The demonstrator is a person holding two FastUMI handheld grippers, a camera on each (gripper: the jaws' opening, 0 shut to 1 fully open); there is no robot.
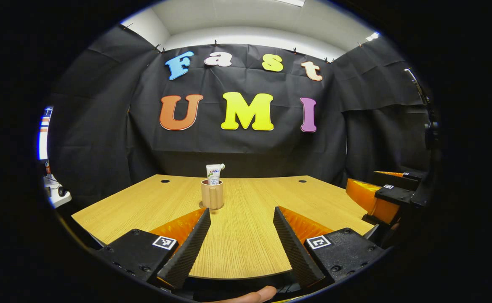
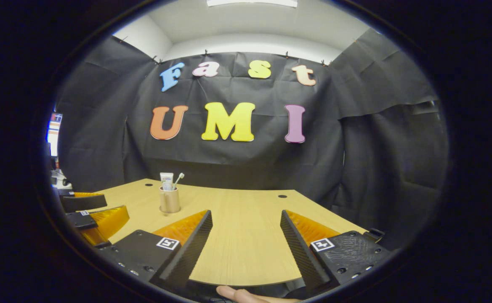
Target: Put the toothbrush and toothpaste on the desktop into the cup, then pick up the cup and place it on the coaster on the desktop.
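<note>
We hold both tools spread wide, gripping nothing — left gripper, right gripper. The cup stands well ahead on the table, toothpaste and toothbrush inside — probably on the coaster.

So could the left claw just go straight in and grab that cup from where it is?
Probably yes. The left claw is open and aimed at the cup, with bare table between them. The toothpaste standing in the cup shouldn't block a grip on its sides.
</note>
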